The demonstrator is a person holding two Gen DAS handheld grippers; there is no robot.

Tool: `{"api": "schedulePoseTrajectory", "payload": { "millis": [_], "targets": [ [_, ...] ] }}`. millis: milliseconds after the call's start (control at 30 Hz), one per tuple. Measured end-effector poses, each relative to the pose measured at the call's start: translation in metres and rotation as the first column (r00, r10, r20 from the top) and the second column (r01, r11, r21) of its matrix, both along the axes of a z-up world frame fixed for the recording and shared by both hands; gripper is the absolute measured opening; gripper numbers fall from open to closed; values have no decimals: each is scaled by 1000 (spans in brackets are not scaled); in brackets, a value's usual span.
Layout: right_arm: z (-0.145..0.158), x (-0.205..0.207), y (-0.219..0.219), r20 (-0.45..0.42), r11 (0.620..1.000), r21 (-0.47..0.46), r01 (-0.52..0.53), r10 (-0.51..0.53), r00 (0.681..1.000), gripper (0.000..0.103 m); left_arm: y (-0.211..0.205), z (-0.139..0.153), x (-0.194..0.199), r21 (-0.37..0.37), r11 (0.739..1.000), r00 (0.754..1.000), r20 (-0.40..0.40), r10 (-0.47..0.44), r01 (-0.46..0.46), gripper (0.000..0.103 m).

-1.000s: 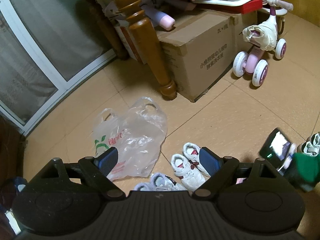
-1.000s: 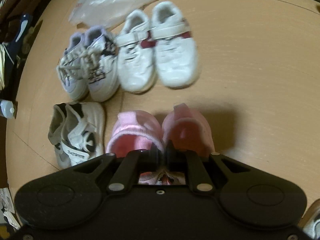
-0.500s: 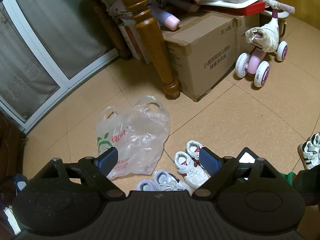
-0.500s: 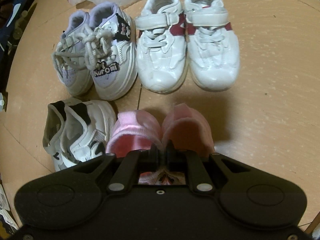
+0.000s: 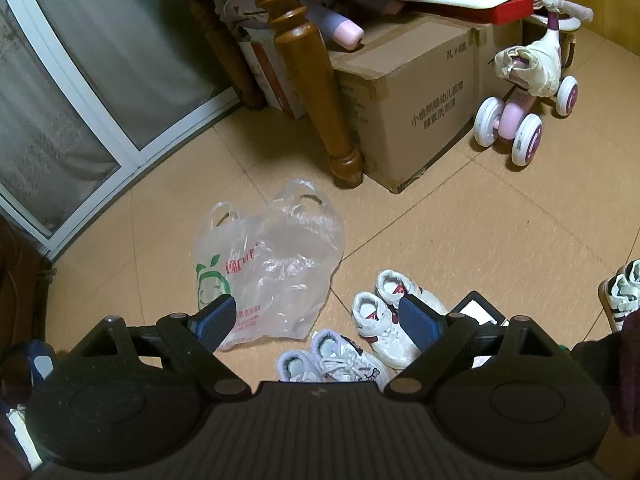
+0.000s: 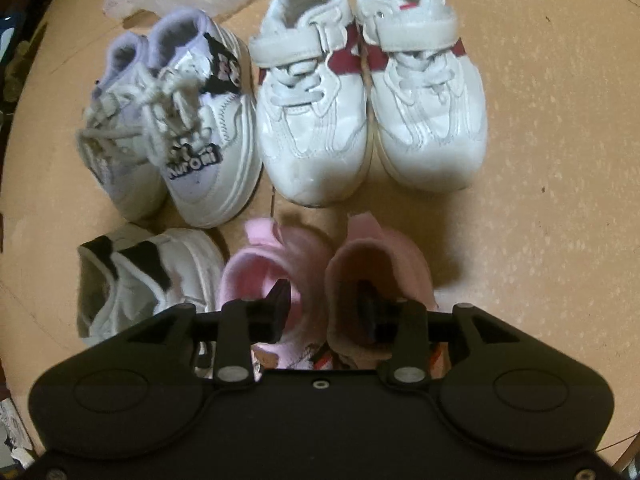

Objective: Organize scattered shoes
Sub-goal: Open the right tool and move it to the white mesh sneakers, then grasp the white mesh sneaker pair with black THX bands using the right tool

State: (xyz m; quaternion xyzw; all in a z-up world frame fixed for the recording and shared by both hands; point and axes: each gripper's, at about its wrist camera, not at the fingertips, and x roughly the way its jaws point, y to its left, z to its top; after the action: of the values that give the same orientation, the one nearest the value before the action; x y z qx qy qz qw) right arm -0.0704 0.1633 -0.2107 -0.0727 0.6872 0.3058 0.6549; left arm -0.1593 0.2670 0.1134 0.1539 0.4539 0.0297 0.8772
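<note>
Fingers (image 6: 280,300) of right gripper (image 6: 324,308) are spread, one inside each fuzzy pink shoe (image 6: 276,276) on smooth tan floor (image 6: 540,240). Shiny white+red pair (image 6: 368,112) just beyond. Left gripper (image 5: 316,320) spread wide w/ nothing, above crinkly plastic bag (image 5: 272,264).

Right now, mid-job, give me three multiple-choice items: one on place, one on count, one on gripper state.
1. The plastic bag lies:
A. behind the shoe rows
B. on the box
C. over the pink shoes

2. Pairs shown in the right wrist view:
A. two
B. four
C. six

3. The right gripper is:
A. shut
B. open, one finger in each pink shoe
C. out of view

A: it lies beyond the lavender pair.
B: lavender, white-and-red pair, black-trimmed pair, pink.
B: fingers stand apart.
</note>
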Motion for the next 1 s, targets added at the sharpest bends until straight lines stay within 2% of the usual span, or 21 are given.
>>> {"api": "schedulePoseTrajectory", "payload": {
  "millis": [167, 267, 467, 533, 700, 833, 933, 1000],
  "targets": [
    [24, 14, -33, 8, 998, 55, -17, 17, 1000, 39, -6, 1, 7, -3, 1000, 1000, 8, -8, 8, 89],
    [44, 33, -72, 45, 998, 56, -18, 15, 999, 39, -14, 1, 10, 2, 1000, 1000, 8, -22, 22, 89],
    [81, 75, -189, 133, 996, -10, 87, -85, 987, 45, -30, 5, 18, 15, 999, 999, 16, -44, 44, 89],
    [90, 84, -243, 161, 987, -53, 150, -140, 977, 46, -41, 7, 22, 27, 997, 998, 17, -68, 68, 89],
    [95, 84, -342, 181, 956, -140, 256, -230, 956, 46, -66, 5, 31, 51, 991, 993, -4, -121, 121, 89],
    [79, 61, -409, 159, 933, -198, 302, -273, 949, 46, -89, 2, 42, 76, 984, 987, -16, -160, 160, 89],
    [64, 44, -435, 110, 922, -190, 338, -322, 940, 46, -108, 1, 50, 89, 978, 982, -22, -189, 191, 89],
    [56, 35, -433, 72, 934, -158, 320, -312, 947, 46, -122, 1, 56, 93, 973, 977, -24, -211, 212, 89]
  ]
}}
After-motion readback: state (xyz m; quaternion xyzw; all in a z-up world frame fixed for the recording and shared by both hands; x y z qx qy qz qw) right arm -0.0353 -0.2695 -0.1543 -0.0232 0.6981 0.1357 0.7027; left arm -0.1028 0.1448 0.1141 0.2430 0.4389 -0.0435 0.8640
